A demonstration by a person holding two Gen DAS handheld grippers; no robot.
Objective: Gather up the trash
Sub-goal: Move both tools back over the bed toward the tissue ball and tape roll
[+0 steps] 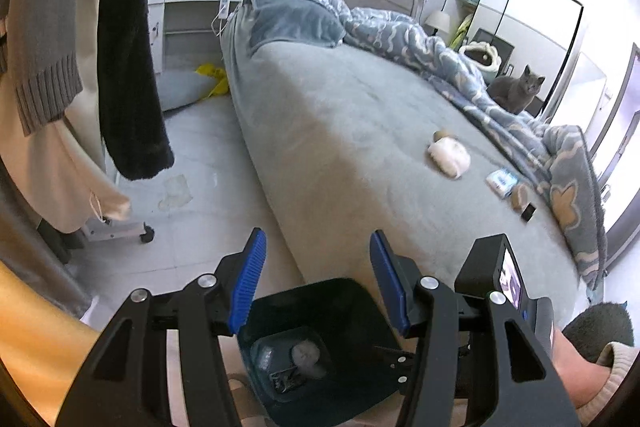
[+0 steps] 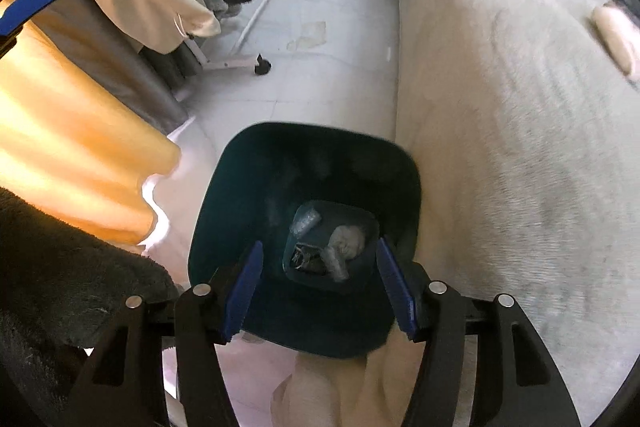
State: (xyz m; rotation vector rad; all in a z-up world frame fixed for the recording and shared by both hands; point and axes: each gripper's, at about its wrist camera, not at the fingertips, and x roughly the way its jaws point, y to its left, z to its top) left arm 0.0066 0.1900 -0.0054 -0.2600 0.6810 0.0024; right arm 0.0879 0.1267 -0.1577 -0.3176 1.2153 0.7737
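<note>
A dark bin [image 2: 304,167] stands on the floor by the bed; it also shows in the left wrist view [image 1: 344,295]. Inside lie a crumpled tissue [image 2: 347,242], clear wrappers [image 2: 305,221] and a dark packet [image 2: 306,259]. My right gripper [image 2: 318,267] is open and empty right above the bin mouth. My left gripper [image 1: 318,267] is open and empty, above the bin, pointing at the bed. On the bed lie a white wad [image 1: 448,154], a blue-white packet [image 1: 502,182], a brown piece [image 1: 519,197] and a small black item [image 1: 528,213].
A grey bed [image 1: 340,115] with a rumpled blue duvet [image 1: 440,43] fills the right. A grey cat [image 1: 518,89] sits on it. Hanging clothes [image 1: 132,67] on a wheeled rack [image 2: 260,63] stand left. An orange curtain [image 2: 72,147] is near left.
</note>
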